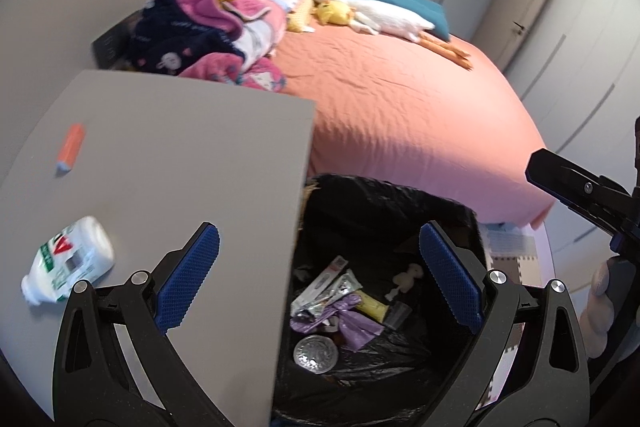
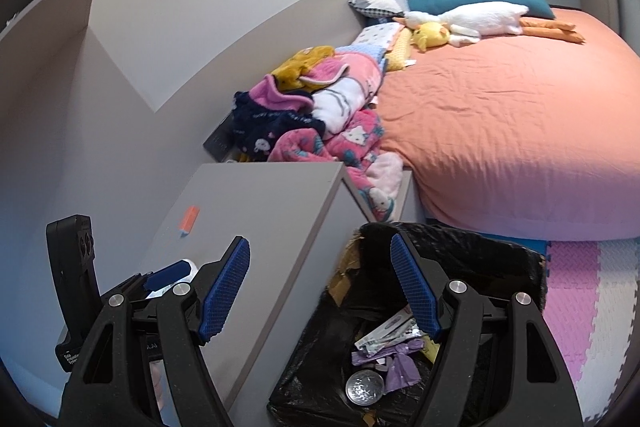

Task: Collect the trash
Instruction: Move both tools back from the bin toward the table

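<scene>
A bin lined with a black bag [image 1: 400, 203] [image 2: 480, 247] stands beside a grey table [image 1: 180, 155] [image 2: 256, 203]. Inside lie wrappers, a purple bag [image 1: 352, 319] [image 2: 400, 359] and a round metal lid [image 1: 316, 353] [image 2: 365, 387]. On the table lie a white plastic bottle [image 1: 70, 259] on its side and a small orange tube [image 1: 71, 147] [image 2: 189, 221]. My left gripper [image 1: 320, 279] is open and empty, straddling the table edge and the bin. My right gripper [image 2: 320, 291] is open and empty above the bin's near edge; it also shows at the right of the left wrist view [image 1: 580, 191].
A bed with an orange sheet [image 1: 400, 99] [image 2: 500, 127] lies behind the bin, with a pile of clothes [image 1: 208, 35] [image 2: 320, 115], plush toys [image 1: 376, 13] [image 2: 464, 21] and pillows. Foam floor mats [image 2: 580, 291] lie to the right. Wardrobe doors [image 1: 580, 39] stand at far right.
</scene>
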### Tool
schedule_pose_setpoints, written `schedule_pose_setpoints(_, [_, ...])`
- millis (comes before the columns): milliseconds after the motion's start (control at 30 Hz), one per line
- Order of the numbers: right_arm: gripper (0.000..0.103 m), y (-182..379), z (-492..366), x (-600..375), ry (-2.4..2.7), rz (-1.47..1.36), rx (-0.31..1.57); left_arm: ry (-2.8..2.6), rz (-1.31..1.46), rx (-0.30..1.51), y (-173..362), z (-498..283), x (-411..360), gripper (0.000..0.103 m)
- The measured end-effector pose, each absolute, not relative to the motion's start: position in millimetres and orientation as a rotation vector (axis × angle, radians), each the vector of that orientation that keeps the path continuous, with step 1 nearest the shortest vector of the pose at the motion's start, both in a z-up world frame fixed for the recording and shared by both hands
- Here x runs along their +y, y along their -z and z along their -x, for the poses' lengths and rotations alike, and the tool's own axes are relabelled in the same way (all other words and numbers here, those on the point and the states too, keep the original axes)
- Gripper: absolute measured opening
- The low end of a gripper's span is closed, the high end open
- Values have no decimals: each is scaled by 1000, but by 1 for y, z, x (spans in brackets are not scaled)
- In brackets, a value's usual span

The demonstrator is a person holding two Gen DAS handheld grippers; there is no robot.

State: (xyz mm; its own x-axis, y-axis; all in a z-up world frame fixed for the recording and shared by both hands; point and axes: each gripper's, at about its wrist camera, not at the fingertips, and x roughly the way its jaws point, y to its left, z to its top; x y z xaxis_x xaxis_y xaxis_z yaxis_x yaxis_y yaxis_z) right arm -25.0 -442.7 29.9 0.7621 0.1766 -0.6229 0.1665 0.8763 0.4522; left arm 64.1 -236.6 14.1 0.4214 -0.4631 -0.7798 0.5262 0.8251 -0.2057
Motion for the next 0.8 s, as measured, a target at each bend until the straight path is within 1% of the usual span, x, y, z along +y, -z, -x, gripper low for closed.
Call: schedule_pose_setpoints(800, [74, -21, -64, -353, -223, -369, 775, 167, 208, 1064, 16, -106, -102, 96])
